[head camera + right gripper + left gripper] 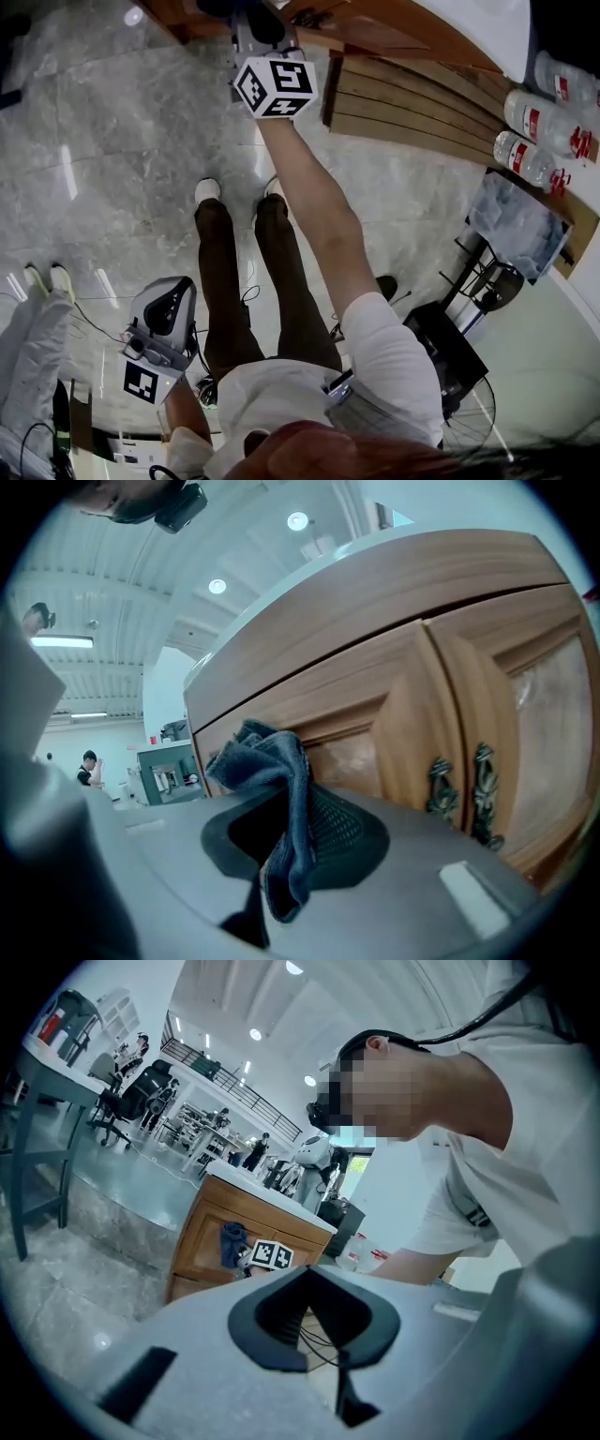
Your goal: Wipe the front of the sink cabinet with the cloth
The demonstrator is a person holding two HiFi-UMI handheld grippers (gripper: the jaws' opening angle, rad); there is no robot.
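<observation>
The dark blue cloth (278,789) hangs bunched between the jaws of my right gripper (281,832), which is shut on it. It is held up against the wooden sink cabinet (375,705), by the left door panel and left of two ornate metal handles (483,794). In the head view my right gripper (259,30) reaches forward on an outstretched arm to the cabinet front (366,33). My left gripper (159,330) hangs low at my left side, far from the cabinet. The left gripper (314,1326) looks shut with nothing in it, and its view shows the cloth (232,1241) on the distant cabinet (211,1232).
Several water bottles (536,124) lie on a wooden surface at the right. A black stand and a fan (466,349) sit on the floor at my right. A slatted wood panel (412,105) leans by the cabinet. Another person's legs (37,349) are at the left.
</observation>
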